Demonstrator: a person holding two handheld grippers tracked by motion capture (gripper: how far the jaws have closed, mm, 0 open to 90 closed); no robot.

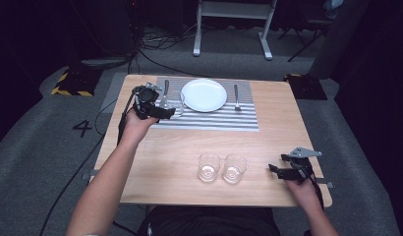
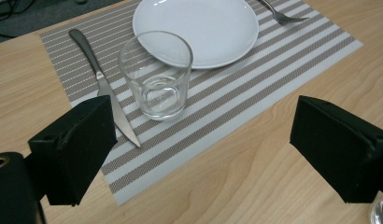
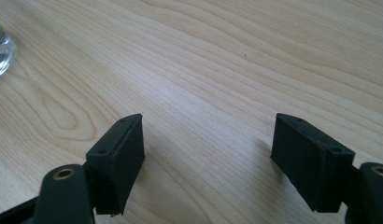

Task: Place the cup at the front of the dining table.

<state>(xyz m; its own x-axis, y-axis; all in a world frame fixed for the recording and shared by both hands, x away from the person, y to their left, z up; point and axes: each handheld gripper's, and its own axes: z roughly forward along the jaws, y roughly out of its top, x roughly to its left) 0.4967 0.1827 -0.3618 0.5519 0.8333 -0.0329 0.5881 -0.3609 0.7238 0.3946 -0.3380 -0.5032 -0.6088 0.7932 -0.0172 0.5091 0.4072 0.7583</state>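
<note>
Clear glass is what the small round tumbler [image 2: 156, 74] is made of, and it is seen standing upright on the grey and white striped place mat [image 2: 255, 88], at the mat's left side. It is placed between the silver table knife [image 2: 105, 88] on its left and the round white plate [image 2: 199, 28] on its right; the plate's edge is seen through the glass, so whether the two touch cannot be told. The left gripper [image 1: 162, 112] is held just near of this tumbler, and in the left gripper view its two black jaws are spread wide with nothing between them. The tumbler lies straight ahead of the jaws, a bit farther off and a bit to the left of the middle of the gap. It is judged that the glass has been set down and let go, or that it is about to be taken; either way the gap is wide enough for it. Two more clear glass tumblers [image 1: 221, 168] are seen side by side near the front edge of the light wooden table [image 1: 189, 142]. The right gripper [image 1: 274, 169] is held low just to their right, so it is the nearer one to them. Its jaws are also spread apart over bare wood, and nothing is pinched. A silver fork [image 1: 236, 97] is laid to the right of the plate.
</note>
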